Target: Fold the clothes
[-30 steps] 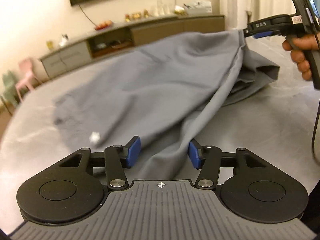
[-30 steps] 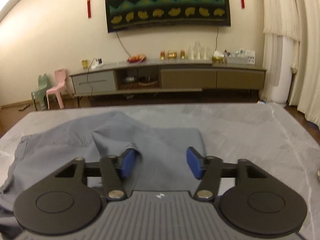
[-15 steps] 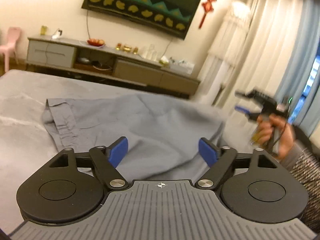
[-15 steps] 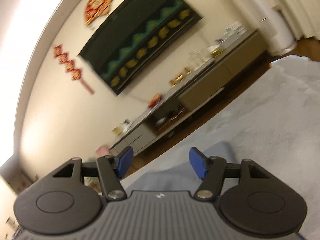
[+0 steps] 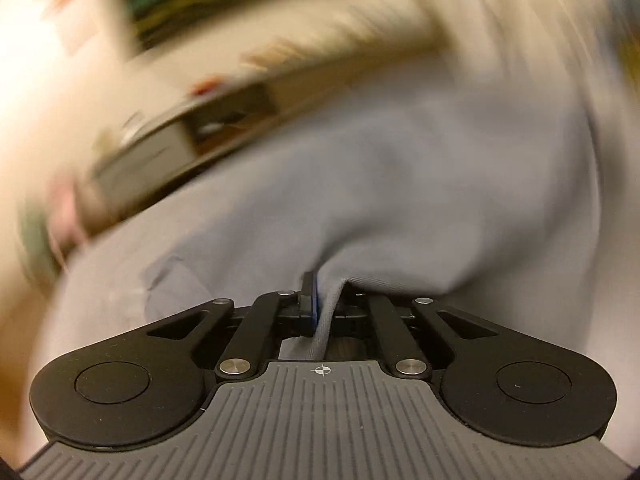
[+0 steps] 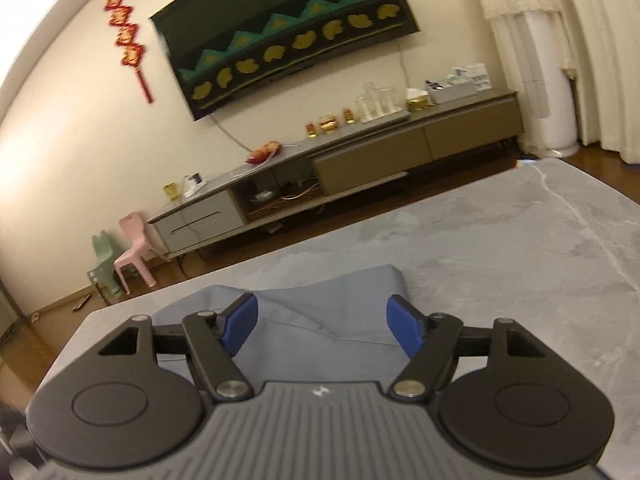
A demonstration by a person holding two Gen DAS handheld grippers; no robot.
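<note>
There is one cloth, blue-grey, and it lies on the grey table. In the right view part of it sits just under and ahead of the right tongs, with a fold line running across it between the two blue pads. Those pads stand far apart with no cloth pinched; they have just been opening wider.

The left tongs are squeezed tight on the cloth. A thin ridge of the fabric runs right through the closed tips, and the rest spreads out ahead of them and to their right. One blue pad edge peeks out beside the ridge. The left view is very blurry, so little else there can be made out.

Far past the right tongs, against the wall, stands one long low cabinet. One dark screen with gold shapes hangs above it. One red string charm hangs to the left of the screen. On the cabinet top are a plate of red fruit, some clear glasses and small gold things; their number is hard to count. Two little chairs stand at the cabinet's left end, one pink and one green. White curtains hang far to the right.

Nothing lies between the right tongs and the cloth.
</note>
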